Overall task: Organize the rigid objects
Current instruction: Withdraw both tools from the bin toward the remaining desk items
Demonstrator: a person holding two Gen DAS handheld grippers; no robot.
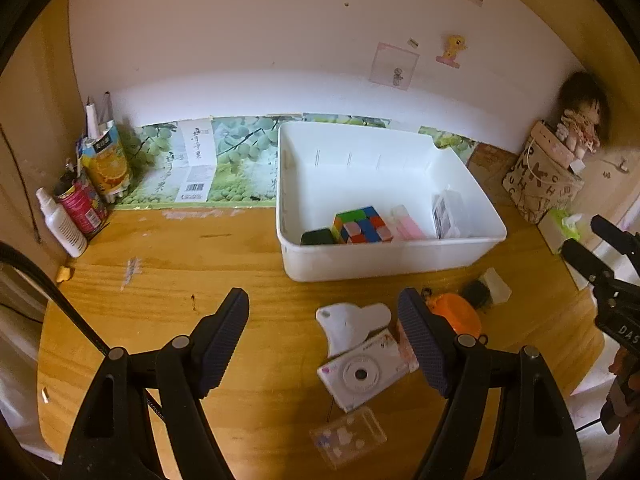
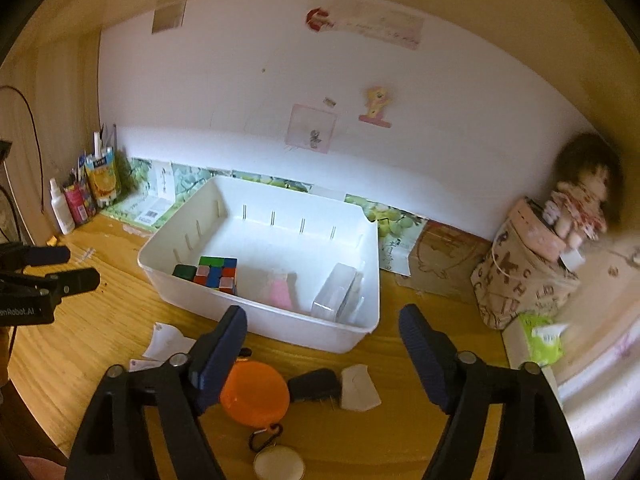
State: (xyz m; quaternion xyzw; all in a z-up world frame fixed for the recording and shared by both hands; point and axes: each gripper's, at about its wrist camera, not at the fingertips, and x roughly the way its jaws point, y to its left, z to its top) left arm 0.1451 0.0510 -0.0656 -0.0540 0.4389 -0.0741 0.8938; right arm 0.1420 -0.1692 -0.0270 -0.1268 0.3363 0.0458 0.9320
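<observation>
**A:** How did the two tools stand?

**B:** The left tool was held above the near part of the wooden desk, its jaws spread wide with nothing between the pads. The right tool was the same: jaws wide apart, gripping nothing.

**A:** Where was the container?

**B:** The white bin sat on the desk toward the far side, close to the wall. Inside, along its near wall, lay a dark green block at the left, a colourful puzzle cube touching it, then a pink item, and a clear plastic box at the right.

**A:** And what lay loose outside the bin?

**B:** Near the left tool a white camera lay on the desk, with a white curved piece just beyond it and a clear flat case nearer still. An orange round case lay in front of the bin, partly behind the right tool's left finger. Beside it on the right were a small black plug adapter and a white scrap. A small round pale disc on a clip lay nearest of all.

**A:** Anything at the sides?

**B:** Bottles and a juice carton stood in the far left corner; a doll sat on a printed bag at the far right.
</observation>
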